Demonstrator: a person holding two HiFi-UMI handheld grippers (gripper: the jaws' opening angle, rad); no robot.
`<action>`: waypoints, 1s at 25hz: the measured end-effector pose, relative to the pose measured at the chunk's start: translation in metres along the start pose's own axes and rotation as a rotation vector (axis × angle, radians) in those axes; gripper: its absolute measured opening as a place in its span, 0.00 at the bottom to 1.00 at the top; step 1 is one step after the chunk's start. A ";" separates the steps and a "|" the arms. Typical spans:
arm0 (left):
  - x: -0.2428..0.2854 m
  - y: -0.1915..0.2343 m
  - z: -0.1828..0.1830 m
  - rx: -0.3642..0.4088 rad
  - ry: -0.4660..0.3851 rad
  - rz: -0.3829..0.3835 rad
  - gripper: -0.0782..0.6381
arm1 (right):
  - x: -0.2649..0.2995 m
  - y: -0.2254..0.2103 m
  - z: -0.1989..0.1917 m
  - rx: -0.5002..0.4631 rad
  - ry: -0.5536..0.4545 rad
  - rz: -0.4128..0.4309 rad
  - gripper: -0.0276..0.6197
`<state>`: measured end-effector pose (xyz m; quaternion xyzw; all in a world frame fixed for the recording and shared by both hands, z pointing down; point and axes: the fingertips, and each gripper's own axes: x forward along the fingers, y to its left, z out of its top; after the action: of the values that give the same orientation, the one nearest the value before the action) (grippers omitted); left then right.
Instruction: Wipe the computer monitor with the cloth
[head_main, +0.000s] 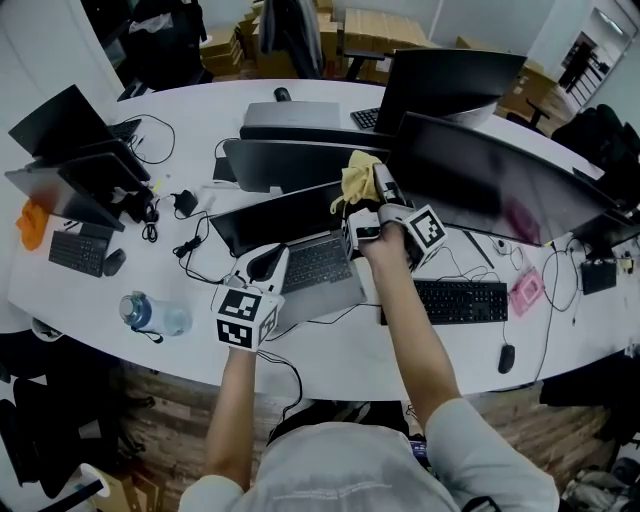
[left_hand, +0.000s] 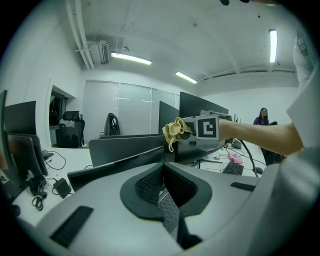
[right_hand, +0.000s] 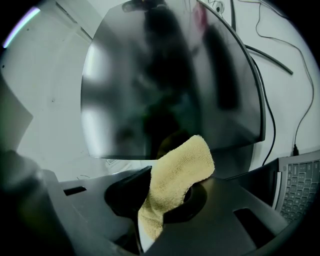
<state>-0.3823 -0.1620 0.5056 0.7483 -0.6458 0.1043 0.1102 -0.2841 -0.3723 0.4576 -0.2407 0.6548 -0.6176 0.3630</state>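
Left tool (head_main: 264, 268), nearest item: held low over the open laptop (head_main: 318, 262) on a bare forearm drawn in close to the body, jaws pressed together on nothing, nose pointing away across the white counter (head_main: 560, 335). Right tool (head_main: 376, 182): carried on an arm stretched well forward, jaws pinching a yellow cloth (head_main: 357, 176) whose free end stands up out of the tool toward the screen. Computer monitor (head_main: 505, 190): dark, curved, long axis running left to right along the counter, screen facing the person; cloth sits at its left end, contact unclear.
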 end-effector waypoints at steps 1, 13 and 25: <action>-0.001 0.002 0.003 -0.002 -0.005 0.002 0.13 | 0.001 0.008 -0.001 -0.001 -0.003 0.006 0.17; -0.003 -0.008 0.050 0.020 -0.070 -0.043 0.13 | 0.008 0.092 -0.007 0.014 0.014 0.050 0.17; -0.019 -0.047 0.088 0.083 -0.103 -0.112 0.13 | 0.006 0.217 0.006 -0.093 -0.005 0.278 0.17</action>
<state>-0.3369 -0.1637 0.4145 0.7916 -0.6028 0.0861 0.0513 -0.2540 -0.3541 0.2435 -0.1658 0.7087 -0.5299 0.4352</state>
